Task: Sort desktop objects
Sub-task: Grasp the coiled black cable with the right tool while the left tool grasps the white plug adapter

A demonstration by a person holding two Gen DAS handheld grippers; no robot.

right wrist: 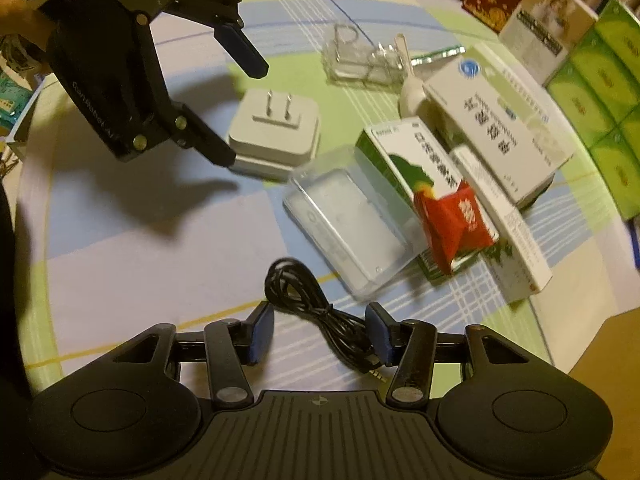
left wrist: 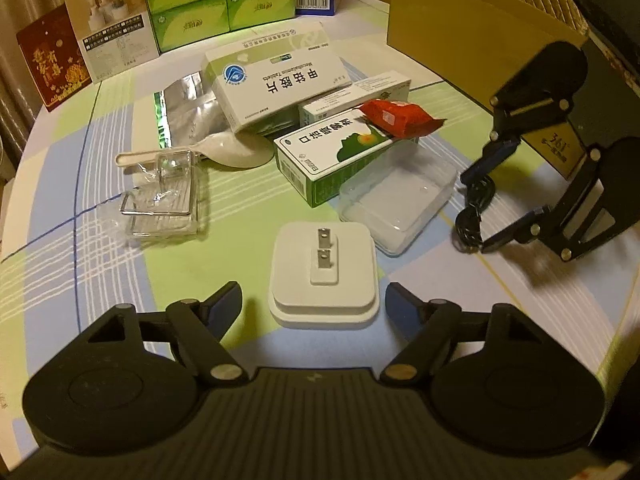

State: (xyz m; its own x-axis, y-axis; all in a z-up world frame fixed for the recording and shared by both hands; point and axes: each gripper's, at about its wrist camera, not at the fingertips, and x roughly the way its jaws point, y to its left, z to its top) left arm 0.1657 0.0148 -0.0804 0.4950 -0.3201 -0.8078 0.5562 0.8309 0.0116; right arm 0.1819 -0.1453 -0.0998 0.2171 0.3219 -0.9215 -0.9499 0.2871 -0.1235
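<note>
Checked tablecloth [left wrist: 60,264] cluttered with boxes. Left gripper [left wrist: 314,304] wide, straddling white plug adapter [left wrist: 324,276] lying prongs-up, likely lining up grasp. Right gripper [right wrist: 320,334] wide around coiled black cable [right wrist: 316,312], not yet clamped.

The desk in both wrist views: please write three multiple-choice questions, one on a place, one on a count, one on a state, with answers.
1. Where does the red packet lie?
A. on the green-and-white box
B. inside the cardboard box
C. under the spoon

2. How many metal prongs has the white plug adapter?
A. one
B. two
C. three

3. How is the left claw?
A. shut on the cable
B. shut on the adapter
C. open

Answers: 1 A, the packet rests on the box's top end. 2 B, two flat prongs stand up. 3 C, its fingers stand apart on both sides of the adapter.
</note>
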